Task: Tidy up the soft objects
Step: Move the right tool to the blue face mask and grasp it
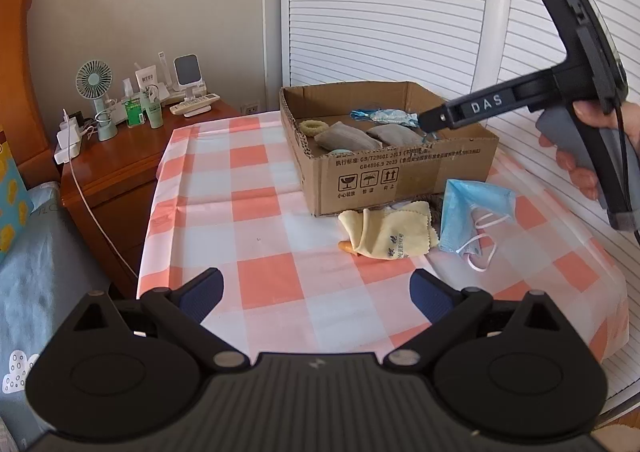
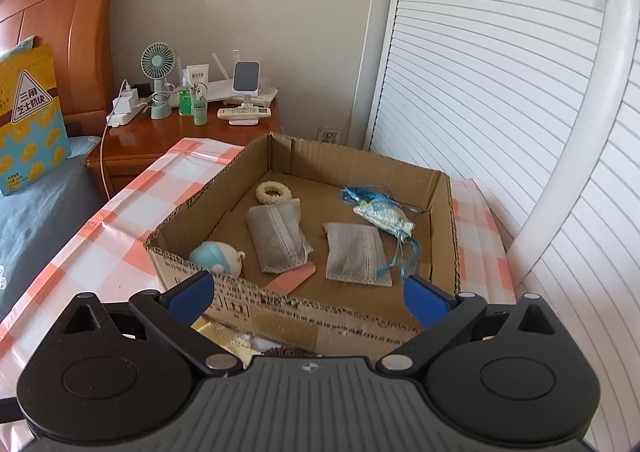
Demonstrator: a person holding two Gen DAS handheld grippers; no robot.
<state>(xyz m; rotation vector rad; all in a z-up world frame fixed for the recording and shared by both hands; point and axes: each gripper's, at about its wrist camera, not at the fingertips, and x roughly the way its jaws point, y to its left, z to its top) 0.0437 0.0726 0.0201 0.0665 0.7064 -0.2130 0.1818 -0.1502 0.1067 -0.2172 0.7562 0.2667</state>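
Observation:
A cardboard box (image 2: 256, 292) stands on the checked tablecloth (image 1: 256, 212). Inside lie two grey sachets (image 2: 278, 236) (image 2: 354, 254), a cream ring (image 2: 272, 192), a blue pouch with ribbons (image 2: 382, 214) and a light blue soft toy (image 2: 218, 256). In front of the box lie a yellow cloth (image 1: 390, 234) and a blue face mask (image 1: 468, 212). My left gripper (image 1: 316, 292) is open and empty above the cloth's near part. My right gripper (image 2: 306, 294) is open and empty above the box's front wall; it also shows in the left wrist view (image 1: 430, 120).
A wooden nightstand (image 1: 120, 168) with a fan (image 1: 96, 92), bottles, chargers and a remote stands at the left. A bed (image 1: 36, 272) lies at the far left. White slatted doors (image 1: 380, 12) and a white pole run behind and right.

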